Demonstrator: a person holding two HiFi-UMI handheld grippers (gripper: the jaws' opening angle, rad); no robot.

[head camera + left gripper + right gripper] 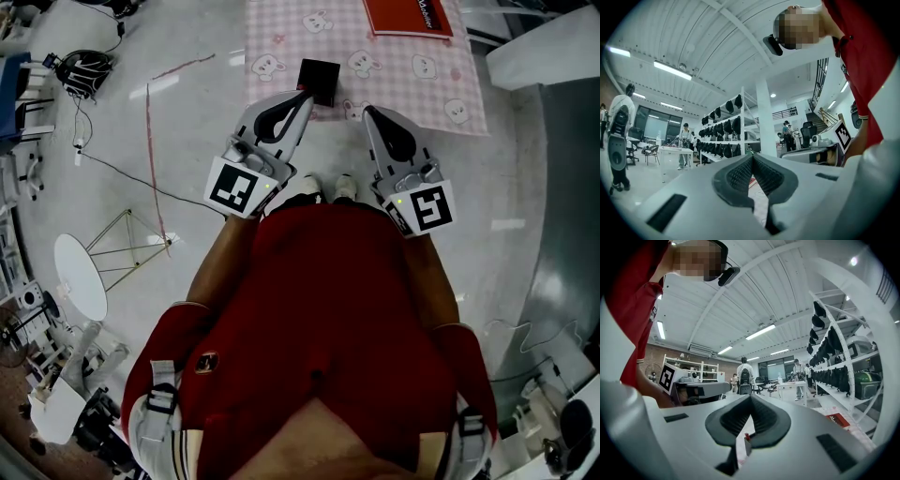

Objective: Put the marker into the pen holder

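A person in a red shirt [319, 300] stands at the near edge of a table [281, 33] spread with a pink checked cloth, holding the left tool [304, 95] and the right tool [368, 112] side by side, both aimed forward over the cloth. Each tool's dark ribbed pads are pressed together at the tips, with nothing caught between them. The black pen holder [319, 80] stands on the cloth near the table's front edge, just ahead of the left tool's tip, and a red book [408, 16] lies farther back to the right. Through the gap under the right tool's pads, a small red-topped item [746, 440] shows on the table; whether it is the marker cannot be told. Behind the tools, white shelves [725, 123] hold rows of dark gear, and several people stand about the hall.
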